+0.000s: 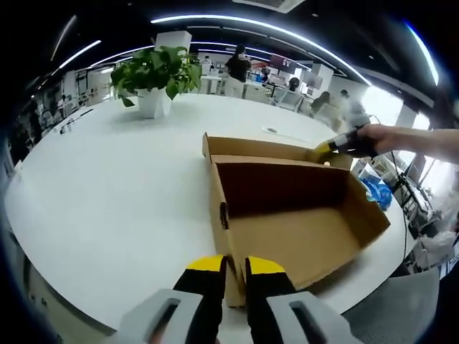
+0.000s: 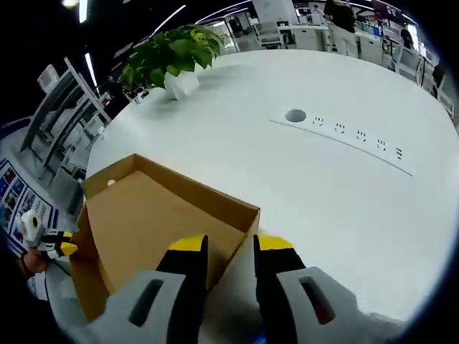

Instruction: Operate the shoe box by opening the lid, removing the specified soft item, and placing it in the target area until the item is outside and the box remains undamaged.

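I take the shoe box (image 1: 301,229) as my landmark: it sits open on the white round surface (image 1: 107,186), its lid (image 1: 269,148) folded back on the far side from my left claw (image 1: 236,276) and standing up behind the cavity. My left claw is at the near corner of the box, its two yellow-tipped jaws a narrow gap apart with the corner edge of the wall running between them; whether they truly pinch the cardboard I cannot tell. My right claw (image 2: 229,258) is at the opposite corner, on the lid side, jaws likewise set slightly apart either side of the lid's upright rim (image 2: 215,201), and again I cannot tell if they have closed on it. In the left gripper view that right claw (image 1: 331,147) shows at the far corner with my hand (image 1: 384,140) behind it. I judge the opening step done, as the lid is already up. What I can see inside is bare brown cardboard; the soft item I cannot make out, so whether it is out already or hidden below the near wall I cannot say. A potted plant (image 1: 156,75) stands well beyond the box on the surface
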Available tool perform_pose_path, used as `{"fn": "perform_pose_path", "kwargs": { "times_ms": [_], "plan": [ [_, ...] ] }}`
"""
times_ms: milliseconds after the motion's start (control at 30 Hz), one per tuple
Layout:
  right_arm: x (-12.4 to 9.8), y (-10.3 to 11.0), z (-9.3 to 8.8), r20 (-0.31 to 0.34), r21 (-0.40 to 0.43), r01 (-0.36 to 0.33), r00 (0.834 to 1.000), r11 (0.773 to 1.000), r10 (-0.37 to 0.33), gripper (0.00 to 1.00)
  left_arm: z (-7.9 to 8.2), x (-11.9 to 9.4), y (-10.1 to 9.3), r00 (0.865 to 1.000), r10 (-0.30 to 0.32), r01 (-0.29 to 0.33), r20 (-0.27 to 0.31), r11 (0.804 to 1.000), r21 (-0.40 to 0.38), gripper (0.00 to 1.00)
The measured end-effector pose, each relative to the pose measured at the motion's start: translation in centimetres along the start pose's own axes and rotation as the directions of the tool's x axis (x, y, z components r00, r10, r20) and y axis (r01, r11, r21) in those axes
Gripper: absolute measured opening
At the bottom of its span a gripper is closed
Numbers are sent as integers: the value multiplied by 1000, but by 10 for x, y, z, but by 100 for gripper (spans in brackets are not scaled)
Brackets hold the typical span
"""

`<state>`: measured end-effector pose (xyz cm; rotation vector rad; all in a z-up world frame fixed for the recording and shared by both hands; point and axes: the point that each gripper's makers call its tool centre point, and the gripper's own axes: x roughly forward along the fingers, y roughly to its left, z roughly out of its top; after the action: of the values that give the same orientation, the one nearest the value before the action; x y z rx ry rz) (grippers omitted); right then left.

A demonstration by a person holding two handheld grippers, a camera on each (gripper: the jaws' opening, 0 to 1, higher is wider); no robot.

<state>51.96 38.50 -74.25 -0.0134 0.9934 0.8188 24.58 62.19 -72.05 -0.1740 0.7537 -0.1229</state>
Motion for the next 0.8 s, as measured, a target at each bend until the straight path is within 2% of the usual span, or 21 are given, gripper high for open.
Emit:
{"fn": "perform_pose_path", "kwargs": {
  "times_ms": [167,267,533,800],
  "plan": [
    [10,-5,-5,-57,6,22,998,1000,-22,22,0,0,1,1000,-1,1,2,1000,0,10],
    [9,-3,-12,-79,36,39,996,999,-36,21,-1,0,0,1000,-1,1,3,1000,3,10],
    [3,-9,-12,-74,114,112,992,987,-103,10,-1,-1,-3,1000,-8,8,4,1000,4,10],
    [-11,-13,-4,-50,108,144,989,984,-139,7,1,1,-7,1000,-19,19,9,1000,4,10]
  ]
}}
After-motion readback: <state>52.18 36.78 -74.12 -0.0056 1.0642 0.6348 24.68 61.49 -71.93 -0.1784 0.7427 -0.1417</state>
